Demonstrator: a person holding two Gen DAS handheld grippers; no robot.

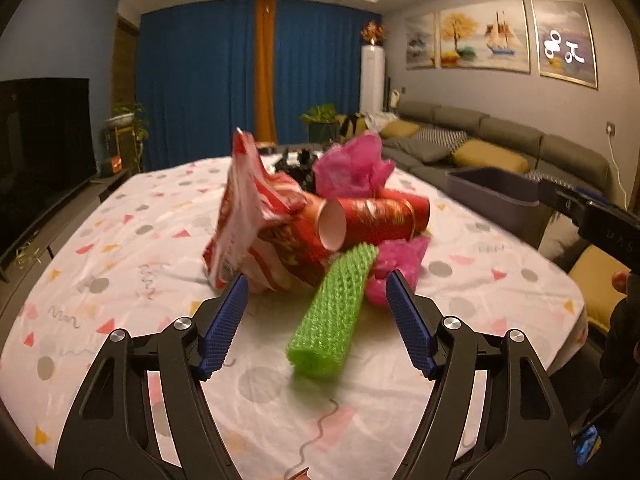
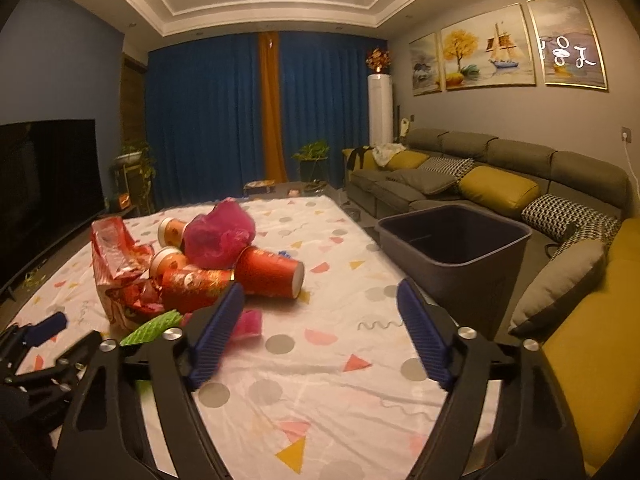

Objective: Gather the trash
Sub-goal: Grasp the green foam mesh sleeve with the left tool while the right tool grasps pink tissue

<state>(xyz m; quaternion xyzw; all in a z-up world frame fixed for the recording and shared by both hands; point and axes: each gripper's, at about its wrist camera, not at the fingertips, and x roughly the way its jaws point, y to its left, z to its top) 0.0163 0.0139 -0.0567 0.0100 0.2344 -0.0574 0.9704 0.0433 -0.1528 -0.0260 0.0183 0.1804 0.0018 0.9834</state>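
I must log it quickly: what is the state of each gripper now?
Left gripper: jaws open, holding nothing; the green foam net lies between them, untouched.
Right gripper: jaws open, empty, above the tablecloth.

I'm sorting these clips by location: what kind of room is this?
Most likely a home living room: a long grey sectional sofa with cushions runs under framed paintings, a large television faces it, and blue floor-length curtains cover the far wall.
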